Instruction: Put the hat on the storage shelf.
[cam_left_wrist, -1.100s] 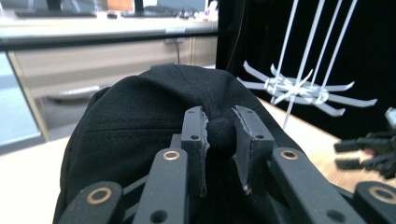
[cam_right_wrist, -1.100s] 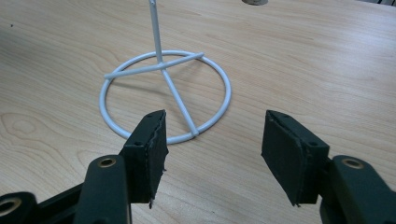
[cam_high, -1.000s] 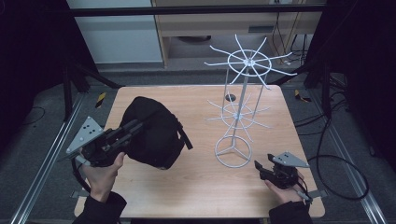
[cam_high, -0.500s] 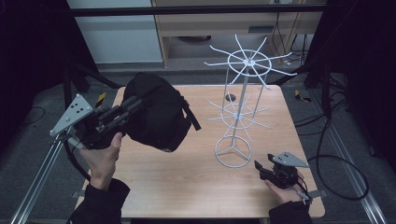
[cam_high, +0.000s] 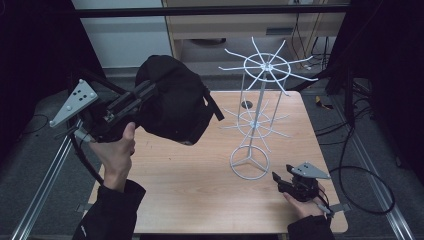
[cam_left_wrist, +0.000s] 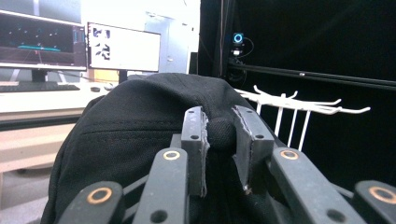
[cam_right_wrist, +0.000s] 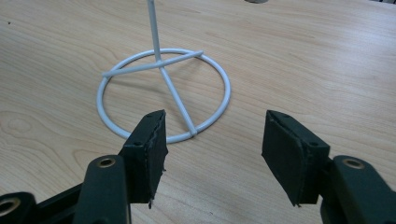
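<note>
A black cap (cam_high: 175, 100) hangs in the air above the table's left half, held up by my left gripper (cam_high: 150, 92). In the left gripper view the jaws are shut on a fold of the black cap (cam_left_wrist: 140, 121), pinched at the left gripper (cam_left_wrist: 220, 135). A white wire rack (cam_high: 260, 95) with two tiers of radiating hooks stands right of centre on its ring base (cam_high: 249, 162). My right gripper (cam_high: 280, 181) rests low on the table near the front right, open. In the right gripper view the right gripper (cam_right_wrist: 212, 135) points at the ring base (cam_right_wrist: 163, 93), nothing between its pads.
The wooden table (cam_high: 190, 195) has bare room in front and on the left under the cap. Monitors (cam_left_wrist: 123, 46) stand on a desk behind the cap in the left gripper view. Cables (cam_high: 360, 165) lie on the floor to the right.
My left gripper has lifted the cap off the table and carried it up and slightly away. The right gripper has stayed where it was.
</note>
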